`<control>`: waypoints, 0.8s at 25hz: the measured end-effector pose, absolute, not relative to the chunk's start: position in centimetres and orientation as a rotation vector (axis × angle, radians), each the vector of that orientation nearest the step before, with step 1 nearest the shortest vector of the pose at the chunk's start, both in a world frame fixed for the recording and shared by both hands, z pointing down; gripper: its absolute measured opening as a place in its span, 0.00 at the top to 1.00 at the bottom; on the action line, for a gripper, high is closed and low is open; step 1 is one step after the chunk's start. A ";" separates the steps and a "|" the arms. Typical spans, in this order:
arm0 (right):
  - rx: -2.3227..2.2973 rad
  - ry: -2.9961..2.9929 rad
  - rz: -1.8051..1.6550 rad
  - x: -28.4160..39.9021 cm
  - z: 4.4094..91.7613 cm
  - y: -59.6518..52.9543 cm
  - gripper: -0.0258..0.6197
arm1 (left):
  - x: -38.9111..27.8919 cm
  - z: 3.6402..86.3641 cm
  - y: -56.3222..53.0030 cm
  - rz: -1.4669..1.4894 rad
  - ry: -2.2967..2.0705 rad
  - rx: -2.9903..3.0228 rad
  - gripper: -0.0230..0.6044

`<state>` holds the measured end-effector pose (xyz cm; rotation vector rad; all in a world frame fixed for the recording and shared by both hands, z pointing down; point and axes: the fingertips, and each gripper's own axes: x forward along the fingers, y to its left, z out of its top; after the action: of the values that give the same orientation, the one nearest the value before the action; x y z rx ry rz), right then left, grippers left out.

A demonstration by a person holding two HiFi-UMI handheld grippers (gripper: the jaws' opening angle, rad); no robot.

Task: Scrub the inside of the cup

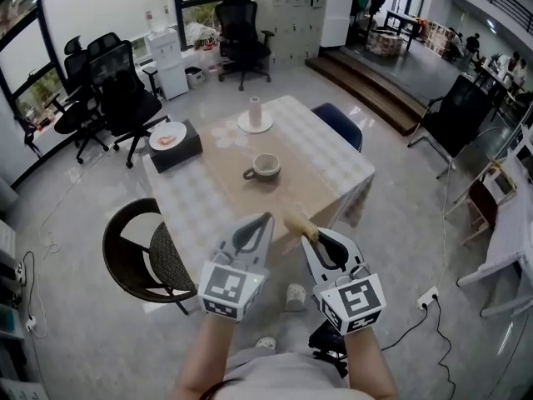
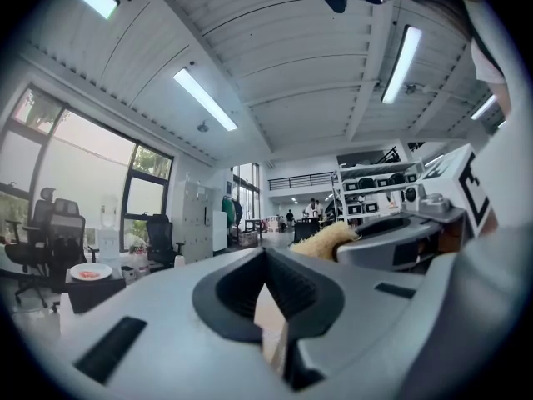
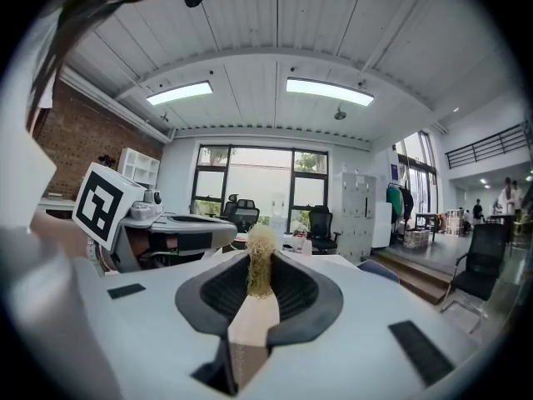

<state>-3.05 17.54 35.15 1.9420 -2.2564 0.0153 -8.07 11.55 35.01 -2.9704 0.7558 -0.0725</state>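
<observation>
My right claw (image 3: 260, 283) is clamped on a fibrous scrubber (image 3: 261, 257), soft and springy by my guess. My left claw (image 2: 268, 298) is closed on nothing. Farther off, mid-table, the cup (image 1: 266, 167) stands upright, handle toward my left. It is probably rigid, slick and chippable, so I'd steady it by the handle. The table (image 1: 333, 169) is bare around it, and a chair (image 1: 137, 252) crowds the near-left edge.

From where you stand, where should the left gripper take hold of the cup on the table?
Probably the handle, approached from the left: the cup stands upright with it jutting that way, nearest the left gripper, leaving the mouth free for the brush in the right gripper.
</observation>
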 end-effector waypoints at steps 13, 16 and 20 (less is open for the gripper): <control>1.816 -2.385 0.051 3.4 36.5 8.8 0.85 | -3.3 36.6 3.7 -0.114 0.920 -2.961 0.95; 1.763 -2.425 0.059 4.6 36.3 6.4 0.85 | -2.0 36.6 1.9 -0.117 0.953 -2.963 0.95; 1.676 -2.480 0.060 5.8 36.4 3.8 0.85 | -0.7 37.3 -0.5 -0.156 1.023 -2.956 0.95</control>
<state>5.81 3.82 36.36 1.6761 -2.4800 0.0598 -0.73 -0.48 37.30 -2.9560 1.0233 -0.1558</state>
